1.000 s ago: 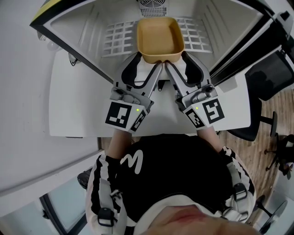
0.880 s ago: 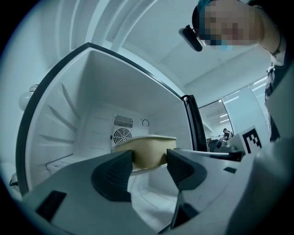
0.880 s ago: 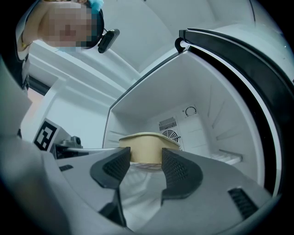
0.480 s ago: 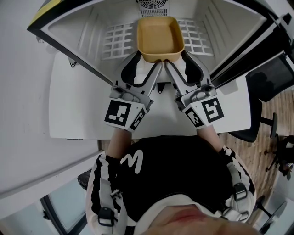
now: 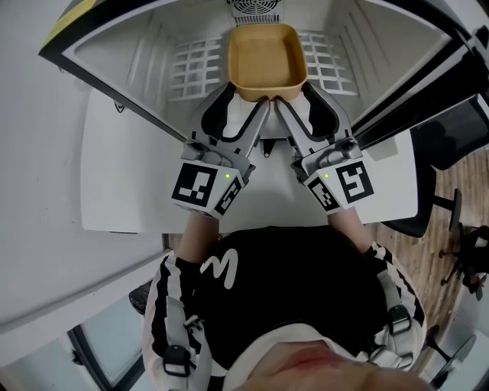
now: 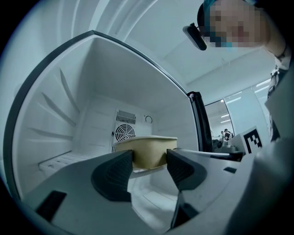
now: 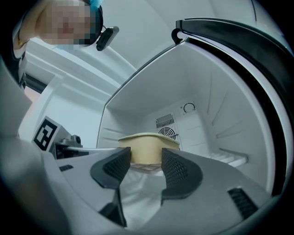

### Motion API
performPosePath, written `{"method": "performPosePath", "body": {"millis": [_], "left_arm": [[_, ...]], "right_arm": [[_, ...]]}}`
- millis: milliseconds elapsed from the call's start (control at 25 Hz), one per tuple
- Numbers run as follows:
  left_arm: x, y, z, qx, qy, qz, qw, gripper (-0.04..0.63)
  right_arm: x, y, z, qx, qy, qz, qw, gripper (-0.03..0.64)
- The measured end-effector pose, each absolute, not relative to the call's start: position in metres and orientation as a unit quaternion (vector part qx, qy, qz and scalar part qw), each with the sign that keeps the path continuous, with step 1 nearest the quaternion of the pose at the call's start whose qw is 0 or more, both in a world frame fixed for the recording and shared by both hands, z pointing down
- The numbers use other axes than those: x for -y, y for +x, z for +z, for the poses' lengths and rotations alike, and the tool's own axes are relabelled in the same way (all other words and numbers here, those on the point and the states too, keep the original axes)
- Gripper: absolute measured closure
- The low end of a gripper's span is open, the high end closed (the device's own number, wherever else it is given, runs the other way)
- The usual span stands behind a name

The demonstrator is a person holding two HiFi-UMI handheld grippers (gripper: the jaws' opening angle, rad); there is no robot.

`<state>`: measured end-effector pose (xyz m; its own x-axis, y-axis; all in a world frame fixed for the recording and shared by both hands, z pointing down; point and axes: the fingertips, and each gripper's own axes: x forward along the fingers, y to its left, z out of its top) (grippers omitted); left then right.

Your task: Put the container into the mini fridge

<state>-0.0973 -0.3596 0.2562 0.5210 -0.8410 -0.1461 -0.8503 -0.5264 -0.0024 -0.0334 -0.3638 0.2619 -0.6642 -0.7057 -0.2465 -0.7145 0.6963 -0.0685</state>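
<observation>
A tan open container (image 5: 267, 57) sits on the wire shelf (image 5: 191, 65) inside the open white mini fridge (image 5: 137, 46), below the fan grille (image 5: 256, 9). My left gripper (image 5: 246, 103) and right gripper (image 5: 294, 101) meet at its near wall, both open, with inner fingertips at or against that wall. In the left gripper view the container (image 6: 147, 151) stands just beyond the gap of my left gripper (image 6: 149, 165). The right gripper view shows the same container (image 7: 147, 148) past my right gripper (image 7: 146, 167). Neither pair of jaws closes on it.
The fridge stands on a white table (image 5: 130, 176). Its dark-edged door (image 5: 412, 72) swings out to the right. A black office chair (image 5: 451, 130) stands on the wood floor at the right. Ribbed fridge walls flank the shelf.
Both grippers and the container have shifted slightly deeper into the fridge. The jaws have stayed open.
</observation>
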Motion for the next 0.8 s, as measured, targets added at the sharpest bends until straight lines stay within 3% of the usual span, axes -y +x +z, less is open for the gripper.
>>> {"method": "performPosePath", "body": {"millis": [800], "left_arm": [[0.372,-0.099,0.254,-0.493,-0.867,0.064,0.025,0.359]], "right_arm": [[0.378,-0.035,0.260,-0.914,-0.388,-0.008,0.118,0.399]]}}
